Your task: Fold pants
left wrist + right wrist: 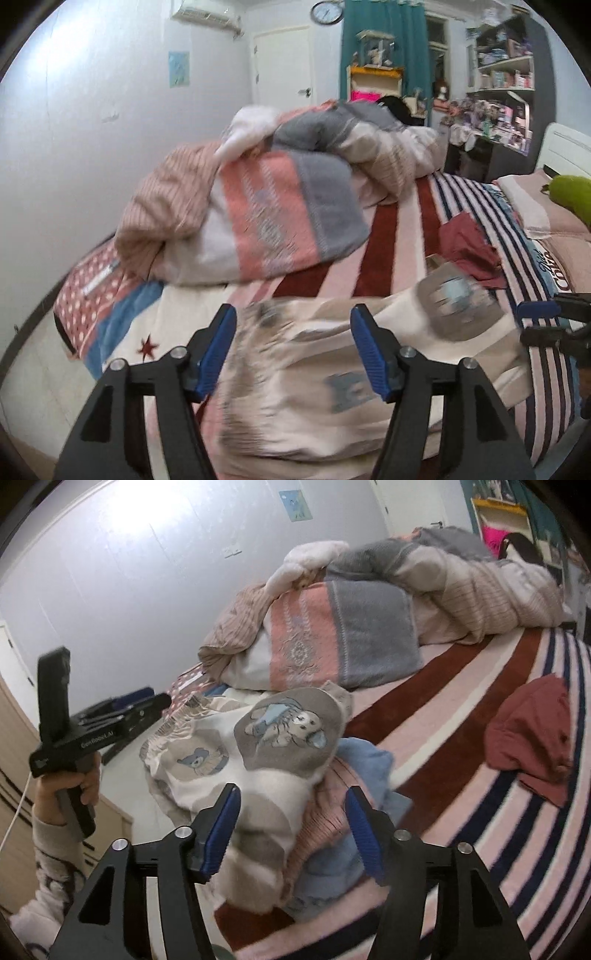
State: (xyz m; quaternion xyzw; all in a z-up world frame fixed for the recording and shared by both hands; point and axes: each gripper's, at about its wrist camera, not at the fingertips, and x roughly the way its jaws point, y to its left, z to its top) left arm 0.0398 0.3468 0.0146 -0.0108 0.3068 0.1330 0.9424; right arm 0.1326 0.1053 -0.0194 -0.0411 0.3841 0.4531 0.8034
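Observation:
The pants (332, 369) are cream with grey patches and bear prints. They lie crumpled at the near edge of the striped bed (406, 236). In the right wrist view the pants (229, 760) rest on a stack of pink and blue clothes (354, 812). My left gripper (293, 350) is open over the pants, with nothing between the fingers. It also shows in the right wrist view (147, 701), held up at the left beside the bed. My right gripper (291, 830) is open, its fingers astride the pants and the stack. It shows at the right edge of the left wrist view (543, 317).
A heaped quilt (280, 199) in pink, grey and striped cloth fills the far side of the bed. A dark red garment (469, 247) lies on the bed to the right. Pillows (546, 210) and a green toy (572, 195) sit far right. Wall on the left, shelves behind.

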